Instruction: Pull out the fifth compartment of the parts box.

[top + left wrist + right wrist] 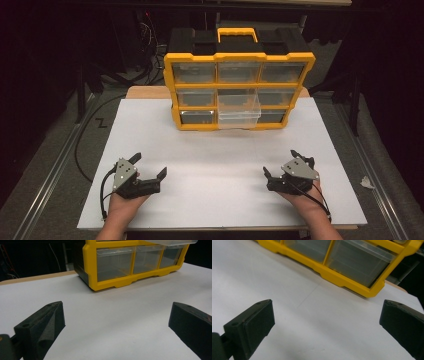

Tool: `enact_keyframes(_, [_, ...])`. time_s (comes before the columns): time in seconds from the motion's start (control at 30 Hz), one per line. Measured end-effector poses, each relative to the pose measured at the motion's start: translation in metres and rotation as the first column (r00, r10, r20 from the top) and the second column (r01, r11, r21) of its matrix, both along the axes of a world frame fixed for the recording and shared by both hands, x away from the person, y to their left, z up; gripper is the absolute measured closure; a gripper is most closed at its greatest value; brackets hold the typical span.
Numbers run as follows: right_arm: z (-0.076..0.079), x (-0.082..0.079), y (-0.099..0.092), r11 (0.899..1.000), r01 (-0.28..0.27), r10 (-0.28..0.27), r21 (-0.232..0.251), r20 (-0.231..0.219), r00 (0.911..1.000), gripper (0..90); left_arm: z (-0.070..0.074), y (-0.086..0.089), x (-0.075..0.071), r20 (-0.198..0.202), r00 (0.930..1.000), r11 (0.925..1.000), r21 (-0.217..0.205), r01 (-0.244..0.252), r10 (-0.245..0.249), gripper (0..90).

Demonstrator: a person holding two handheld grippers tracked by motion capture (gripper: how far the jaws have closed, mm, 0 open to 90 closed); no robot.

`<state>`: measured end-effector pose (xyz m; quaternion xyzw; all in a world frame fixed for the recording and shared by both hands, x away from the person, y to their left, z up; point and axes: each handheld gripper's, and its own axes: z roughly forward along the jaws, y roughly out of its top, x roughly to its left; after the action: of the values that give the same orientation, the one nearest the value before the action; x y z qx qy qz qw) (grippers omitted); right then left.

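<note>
1. Now, on the left gripper (149,166), the fingers (41,325) are spread wide; they hold nothing, and only bare white surface (215,150) lies between them.
2. On the right gripper (281,162), the fingers (252,325) are spread just as wide, also with nothing held or touched, above the same white surface.
3. Well ahead of both sets of fingers stands the yellow drawer organizer (240,90), upright at the far edge of the surface, roughly midway between the two grippers.
4. Its long axis runs crosswise to the fingers, and its front of clear drawers faces back toward them.
5. One clear drawer (239,111), in the middle column, is pulled out toward the fingers, its open length pointing at the gap between the two grippers.
6. From the left gripper view, the organizer lies ahead and to the right of the fingers.
</note>
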<state>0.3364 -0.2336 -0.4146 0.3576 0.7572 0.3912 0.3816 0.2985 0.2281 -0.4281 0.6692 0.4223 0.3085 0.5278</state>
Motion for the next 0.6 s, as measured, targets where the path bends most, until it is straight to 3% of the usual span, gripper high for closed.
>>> enact_keyframes(0.13, [0.003, -0.003, -0.008, 0.994, 0.004, -0.004, 0.105, -0.004, 1.0000, 1.1, 0.000, 0.000, 0.000, -0.004, 1.0000, 1.0000, -0.010, 0.001, -0.001, 1.1])
enact_keyframes(0.27, [0.004, -0.006, -0.016, 0.982, 0.012, -0.012, 0.188, 0.001, 0.9999, 1.0, -0.001, 0.000, 0.000, -0.008, 1.0000, 1.0000, -0.006, 0.004, -0.004, 1.3])
enact_keyframes(0.6, [0.002, -0.012, -0.036, 0.966, 0.033, -0.029, 0.255, -0.018, 0.9994, 1.0, -0.003, 0.000, 0.001, -0.029, 0.9996, 0.9999, -0.015, -0.003, 0.003, 1.3])
